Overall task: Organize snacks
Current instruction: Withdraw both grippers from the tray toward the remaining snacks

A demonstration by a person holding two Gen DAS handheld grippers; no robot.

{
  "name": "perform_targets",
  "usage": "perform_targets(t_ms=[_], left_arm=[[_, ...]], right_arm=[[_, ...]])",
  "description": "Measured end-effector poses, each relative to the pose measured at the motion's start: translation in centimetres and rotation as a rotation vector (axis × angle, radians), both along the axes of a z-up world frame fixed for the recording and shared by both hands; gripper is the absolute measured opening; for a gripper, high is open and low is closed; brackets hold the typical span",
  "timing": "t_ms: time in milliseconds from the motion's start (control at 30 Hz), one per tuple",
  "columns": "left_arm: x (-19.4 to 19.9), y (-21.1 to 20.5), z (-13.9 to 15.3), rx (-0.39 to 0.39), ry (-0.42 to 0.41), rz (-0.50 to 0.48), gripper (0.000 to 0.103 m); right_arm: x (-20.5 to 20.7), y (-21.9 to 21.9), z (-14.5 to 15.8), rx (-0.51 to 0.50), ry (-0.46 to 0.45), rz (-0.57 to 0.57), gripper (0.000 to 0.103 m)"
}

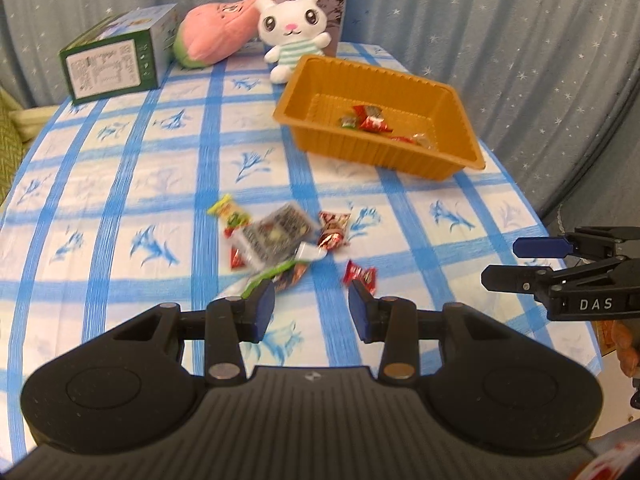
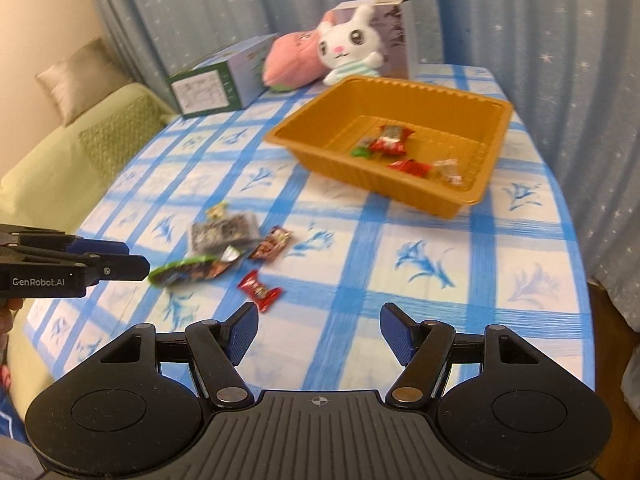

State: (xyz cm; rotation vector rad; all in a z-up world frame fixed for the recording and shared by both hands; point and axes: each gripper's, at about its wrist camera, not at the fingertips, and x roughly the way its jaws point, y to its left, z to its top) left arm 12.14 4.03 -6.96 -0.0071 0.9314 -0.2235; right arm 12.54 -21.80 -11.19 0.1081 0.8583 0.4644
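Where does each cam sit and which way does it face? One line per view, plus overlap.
Left wrist: on the left gripper, angled down across the checked table toward the loose snacks and orange tray; own open fingers fill the bottom, right gripper enters at right.
Right wrist: on the right gripper, facing the same table from further right; own open fingers below, left gripper enters at left.
Shared: tray, loose snacks, bunny plush, green box, curtain.

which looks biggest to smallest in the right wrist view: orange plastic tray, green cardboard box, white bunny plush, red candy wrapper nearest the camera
1. orange plastic tray
2. green cardboard box
3. white bunny plush
4. red candy wrapper

Box and plush sit farther back, so their true sizes are unsure.
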Motion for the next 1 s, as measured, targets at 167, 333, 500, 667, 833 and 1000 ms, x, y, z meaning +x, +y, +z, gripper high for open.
perform_targets(t_ms=[167, 333, 500, 667, 833, 1000], left_arm=[[-1.2, 0.8, -0.7, 0.008, 0.014, 0.031, 0.037], [-2.0, 1.6, -1.5, 0.011, 0.028, 0.063, 0.037], [-2.4, 2.4, -2.1, 0.019, 0.034, 0.091, 0.037], [-2.5, 3.3, -2.6, 0.025, 0.039, 0.119, 0.037], [-2.4, 4.0, -2.8, 0.029, 0.040, 0.140, 0.037], [-2.4, 4.8, -3.1, 0.029, 0.044, 0.164, 0.037]], right_arm=[[-0.3, 1.2, -0.8, -0.008, 0.006, 0.050, 0.068], [-0.2, 2.5, -1.7, -0.018, 0.009, 0.092, 0.067], [0.1, 3.9, -2.7, -0.036, 0.005, 0.142, 0.067], [0.6, 5.3, -3.4, -0.061, -0.018, 0.199, 0.067], [1.3, 6.7, -4.0, -0.095, -0.047, 0.252, 0.067], [2.1, 8.4, -4.9, -0.139, -0.086, 0.316, 0.053]])
